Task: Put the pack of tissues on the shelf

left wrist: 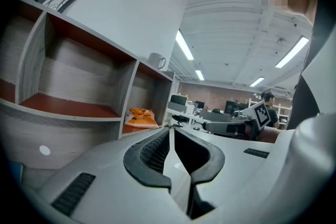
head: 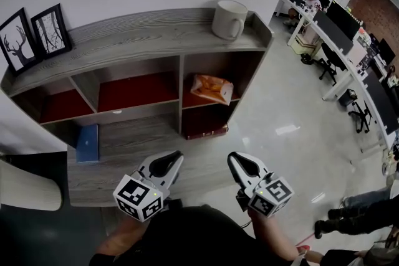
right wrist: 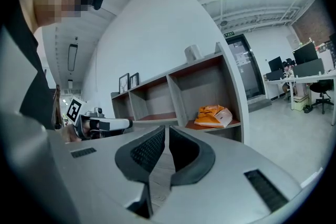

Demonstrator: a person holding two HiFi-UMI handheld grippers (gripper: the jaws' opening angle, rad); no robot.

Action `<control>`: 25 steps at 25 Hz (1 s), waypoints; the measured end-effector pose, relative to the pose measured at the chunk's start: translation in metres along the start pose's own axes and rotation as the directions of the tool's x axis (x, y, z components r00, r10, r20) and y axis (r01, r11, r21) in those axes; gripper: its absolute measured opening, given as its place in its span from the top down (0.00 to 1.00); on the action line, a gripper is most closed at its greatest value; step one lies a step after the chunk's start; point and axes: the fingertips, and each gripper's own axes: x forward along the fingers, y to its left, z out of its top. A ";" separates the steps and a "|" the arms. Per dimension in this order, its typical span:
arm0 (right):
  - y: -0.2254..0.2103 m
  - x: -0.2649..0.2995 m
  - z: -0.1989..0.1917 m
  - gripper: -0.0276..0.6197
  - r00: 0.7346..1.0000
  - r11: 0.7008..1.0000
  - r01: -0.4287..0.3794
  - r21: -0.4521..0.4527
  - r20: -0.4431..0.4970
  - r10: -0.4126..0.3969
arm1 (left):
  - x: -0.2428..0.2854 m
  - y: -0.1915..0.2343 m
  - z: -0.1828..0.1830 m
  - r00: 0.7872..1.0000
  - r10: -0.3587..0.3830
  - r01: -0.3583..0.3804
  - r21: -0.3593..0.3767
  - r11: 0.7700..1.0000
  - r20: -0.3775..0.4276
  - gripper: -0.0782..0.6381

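Left gripper [head: 174,157] and right gripper [head: 233,159] hang side by side, jaws closed, empty. Orange pack of tissues [head: 212,88] lies in the upper right compartment of the shelf [head: 156,34].

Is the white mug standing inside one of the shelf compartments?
No, the white mug stands on the top board of the shelf, above the compartments.

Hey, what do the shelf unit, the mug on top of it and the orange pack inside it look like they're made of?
The shelf looks like grey wood-grain board, probably matte laminate: streaky, printed-looking grain. The mug seems glazed ceramic: smooth, off-white, thick-walled. The pack of tissues appears wrapped in thin glossy plastic: orange, crinkled, catching light.
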 end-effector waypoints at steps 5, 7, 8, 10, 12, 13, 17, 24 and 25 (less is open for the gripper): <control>0.006 -0.003 0.005 0.92 0.999 0.999 -0.037 0.033 0.012 0.037 | 0.003 -0.008 0.002 1.000 0.006 -0.006 0.003 1.000 0.006 0.84; 0.006 -0.003 0.005 0.92 0.999 0.998 -0.051 0.021 0.020 0.051 | 0.004 -0.008 0.002 1.000 0.010 -0.010 0.005 1.000 0.008 0.84; 0.005 -0.003 0.006 0.92 0.998 0.998 -0.058 0.021 0.021 0.057 | 0.004 -0.008 0.002 1.000 0.012 -0.012 0.005 1.000 0.008 0.84; 0.005 -0.002 0.008 0.93 0.997 0.997 -0.073 0.026 0.042 0.072 | 0.006 -0.007 0.003 1.000 0.017 -0.017 0.005 1.000 0.010 0.84; 0.002 -0.001 0.009 0.93 0.996 0.997 -0.075 0.016 0.051 0.074 | 0.007 -0.006 0.004 1.000 0.022 -0.022 0.005 1.000 0.014 0.84; 0.000 0.000 0.009 0.93 0.996 0.997 -0.073 0.015 0.047 0.072 | 0.008 -0.005 0.004 1.000 0.024 -0.024 0.005 1.000 0.016 0.84; -0.002 0.001 0.007 0.93 0.996 0.997 -0.078 0.028 0.034 0.077 | 0.010 -0.004 0.006 0.999 0.031 -0.031 0.007 0.999 0.018 0.84; -0.004 0.004 0.005 0.93 0.996 0.996 -0.084 0.027 0.031 0.083 | 0.013 -0.003 0.007 0.999 0.038 -0.038 0.007 0.999 0.021 0.84; -0.006 0.004 0.005 0.93 0.995 0.996 -0.089 0.019 0.040 0.088 | 0.013 -0.003 0.007 0.999 0.038 -0.038 0.007 0.999 0.021 0.84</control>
